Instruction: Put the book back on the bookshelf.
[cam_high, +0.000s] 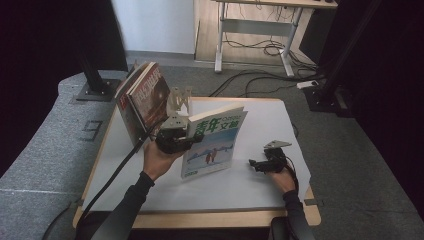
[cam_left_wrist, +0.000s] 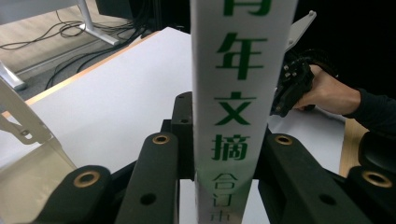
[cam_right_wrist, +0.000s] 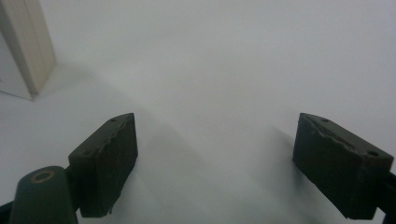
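- High view: the left tongs (cam_high: 192, 136) are clamped on the spine of a white-and-green paperback magazine with a snow scene on its cover (cam_high: 214, 142), which stands upright near the middle of the white-covered counter (cam_high: 260, 180). A dark red book (cam_high: 145, 97) leans in a pale metal book stand (cam_high: 177, 105) just behind it. The right tongs (cam_high: 256, 164) rest low over the counter, well apart from the magazine, holding nothing.
- Left gripper view: the magazine's white spine with green characters (cam_left_wrist: 238, 93) sits between the two black jaws, which press on it. The right hand (cam_left_wrist: 327, 95) is seen farther off.
- Right gripper view: the jaws stand wide apart over bare white counter (cam_right_wrist: 210, 70); the magazine's page edge (cam_right_wrist: 28, 46) lies off to one side.
- Judged step: carrying the magazine to the stand. The next move calls for keeping it upright and sliding it in beside the red book.
- Room: grey carpet (cam_high: 360, 150), floor cables, a desk frame beyond.
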